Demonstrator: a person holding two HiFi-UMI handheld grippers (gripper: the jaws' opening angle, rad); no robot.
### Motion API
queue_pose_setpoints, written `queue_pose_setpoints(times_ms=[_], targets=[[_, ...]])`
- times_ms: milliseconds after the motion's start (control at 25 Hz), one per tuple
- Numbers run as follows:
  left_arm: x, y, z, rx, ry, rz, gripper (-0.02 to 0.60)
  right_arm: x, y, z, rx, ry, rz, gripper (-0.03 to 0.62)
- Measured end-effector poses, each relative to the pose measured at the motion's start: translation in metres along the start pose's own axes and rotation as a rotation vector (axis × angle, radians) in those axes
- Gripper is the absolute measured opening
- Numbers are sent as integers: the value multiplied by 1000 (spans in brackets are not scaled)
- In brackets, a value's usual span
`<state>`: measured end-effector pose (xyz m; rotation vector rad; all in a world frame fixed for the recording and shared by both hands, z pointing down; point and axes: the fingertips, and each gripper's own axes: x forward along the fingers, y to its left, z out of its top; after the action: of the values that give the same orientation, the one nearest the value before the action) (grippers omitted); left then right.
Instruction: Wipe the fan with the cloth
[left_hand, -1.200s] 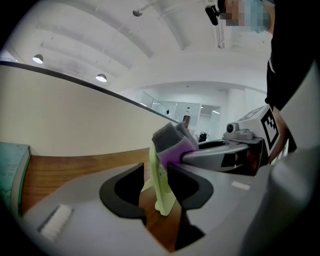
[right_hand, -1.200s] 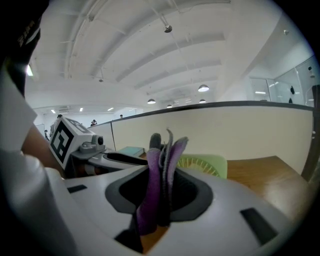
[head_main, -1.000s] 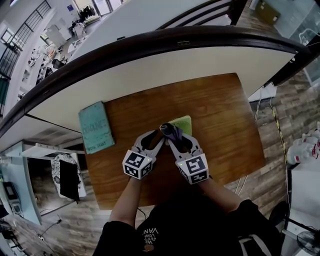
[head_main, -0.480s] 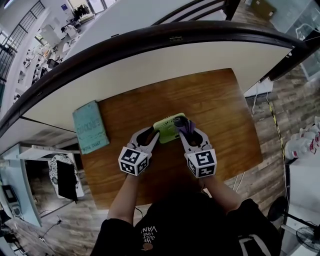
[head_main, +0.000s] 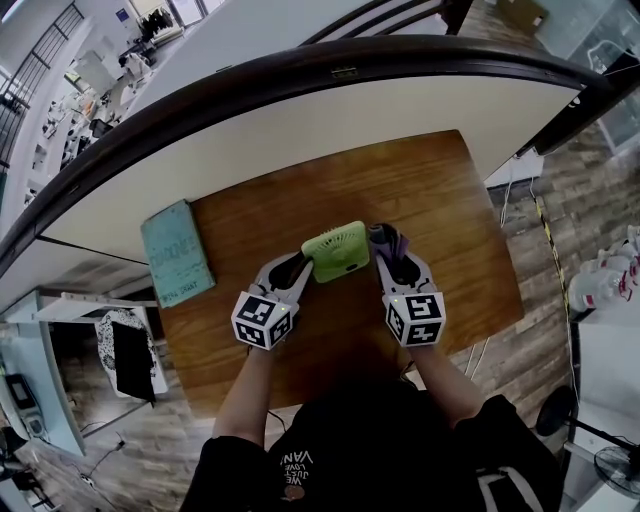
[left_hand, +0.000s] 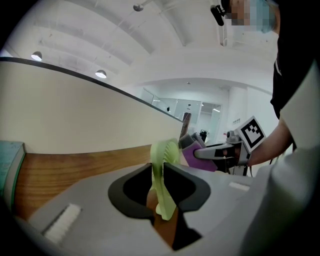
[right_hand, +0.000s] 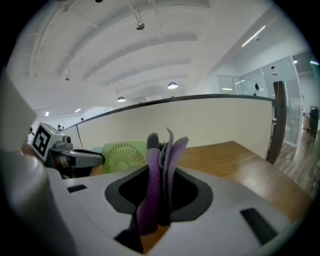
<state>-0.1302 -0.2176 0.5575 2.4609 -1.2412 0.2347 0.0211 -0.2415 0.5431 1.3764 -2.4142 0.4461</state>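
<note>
Gripping item one, a small green fan (head_main: 335, 250), is the left gripper (head_main: 303, 263): its jaws have just been closing and are now pinching the fan's left edge between them, at the centre of the head view. The fan's lower part is disappearing behind that gripper's grey body in the left gripper view, so whether it is resting on the wooden table (head_main: 440, 200) cannot be told.

Item two, a purple cloth (head_main: 381, 236), is being clamped upright by the right gripper (head_main: 391, 251), jaws closed on its folds. The cloth's lower end is running out of sight between them. The cloth is sitting just beside the fan's right edge; contact is not clear from any view.

Item three, a teal book (head_main: 177, 253), is lying flat at the table's left edge, well apart from the fan, its cover print too small to read.

The person's arms are reaching in from the bottom of the frame, the torso being cut off there.
</note>
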Motion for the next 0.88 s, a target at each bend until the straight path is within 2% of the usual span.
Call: queue_pose_setpoints(times_ms=[120, 280, 440, 600, 880], targets=[[-4, 0, 3, -9, -15, 4, 81, -12, 25, 1, -49, -32, 60, 121], [-9, -1, 12, -2, -41, 8, 83, -17, 81, -13, -157, -36, 207, 121], [-18, -1, 13, 5, -47, 24, 81, -6, 119, -26, -172, -15, 290, 120], [-30, 3, 6, -18, -48, 73, 72, 10, 133, -35, -179, 25, 320, 120], [-42, 7, -11, -46, -30, 101, 72, 22, 118, -38, -165, 44, 284, 120]])
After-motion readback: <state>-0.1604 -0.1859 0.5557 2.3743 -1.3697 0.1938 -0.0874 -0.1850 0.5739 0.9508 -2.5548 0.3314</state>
